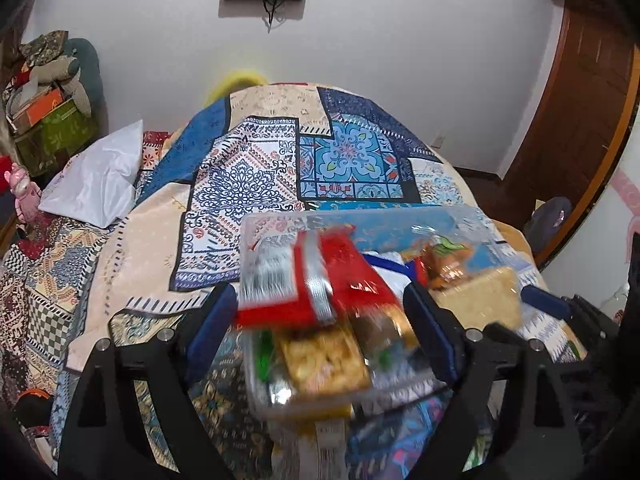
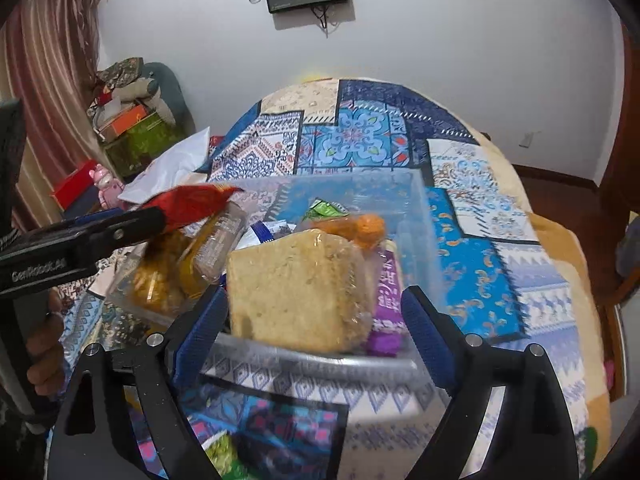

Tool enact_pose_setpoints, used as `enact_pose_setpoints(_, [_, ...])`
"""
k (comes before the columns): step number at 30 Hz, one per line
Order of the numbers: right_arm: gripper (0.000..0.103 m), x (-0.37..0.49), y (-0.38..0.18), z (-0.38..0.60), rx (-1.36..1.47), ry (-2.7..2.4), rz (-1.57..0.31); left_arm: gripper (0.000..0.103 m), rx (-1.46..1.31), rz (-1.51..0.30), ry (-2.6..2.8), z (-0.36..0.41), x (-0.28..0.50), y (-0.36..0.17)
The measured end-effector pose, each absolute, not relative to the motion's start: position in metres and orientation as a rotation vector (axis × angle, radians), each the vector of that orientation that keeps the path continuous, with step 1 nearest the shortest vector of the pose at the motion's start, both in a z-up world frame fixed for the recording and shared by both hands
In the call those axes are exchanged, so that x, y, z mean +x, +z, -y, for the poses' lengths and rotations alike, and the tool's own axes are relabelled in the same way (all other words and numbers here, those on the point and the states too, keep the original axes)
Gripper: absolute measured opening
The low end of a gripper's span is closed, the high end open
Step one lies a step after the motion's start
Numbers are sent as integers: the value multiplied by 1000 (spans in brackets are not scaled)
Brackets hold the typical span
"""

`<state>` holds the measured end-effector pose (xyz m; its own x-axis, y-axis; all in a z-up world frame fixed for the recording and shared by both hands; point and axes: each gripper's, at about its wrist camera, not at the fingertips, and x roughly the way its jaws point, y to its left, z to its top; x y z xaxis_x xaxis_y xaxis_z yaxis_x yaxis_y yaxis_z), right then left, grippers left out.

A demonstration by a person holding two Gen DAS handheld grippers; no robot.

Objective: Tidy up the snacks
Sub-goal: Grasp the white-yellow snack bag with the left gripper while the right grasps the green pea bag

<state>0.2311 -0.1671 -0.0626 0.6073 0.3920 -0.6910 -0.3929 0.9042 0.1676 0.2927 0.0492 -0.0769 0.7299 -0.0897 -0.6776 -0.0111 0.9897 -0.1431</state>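
- Your left gripper (image 1: 320, 312), in the left wrist view, has its blue-padded fingers spread wide on either side of a blurred red foil snack packet (image 1: 320, 280). The packet sits between the pads, but this view alone does not show contact. It hangs over the near left part of the clear plastic storage bin (image 1: 360, 220) on the patterned patchwork bedspread (image 1: 248, 168). I judge it is there to be dropped in.
- Below the red packet lies a clear-wrapped yellow puffed-grain bar (image 1: 324, 360). A pale rice-cake block in clear film (image 1: 480, 300) lies toward the bin's right side.
- Your right gripper (image 2: 312, 320), in the right wrist view, stands wide open and holds nothing, at the bin's near rim. The pale block sits just beyond its pads, a purple printed wrapper (image 2: 388, 300) beside it.
- From this side, your left tool reaches in over the bin's left edge with the red packet pinched at its tip, so that grip looks closed.
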Motion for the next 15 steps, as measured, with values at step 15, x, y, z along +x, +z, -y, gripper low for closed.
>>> enact_pose_setpoints(15, [89,165,-66,182,6,509,-847,87,-85,-804,-39,-41,195,-93])
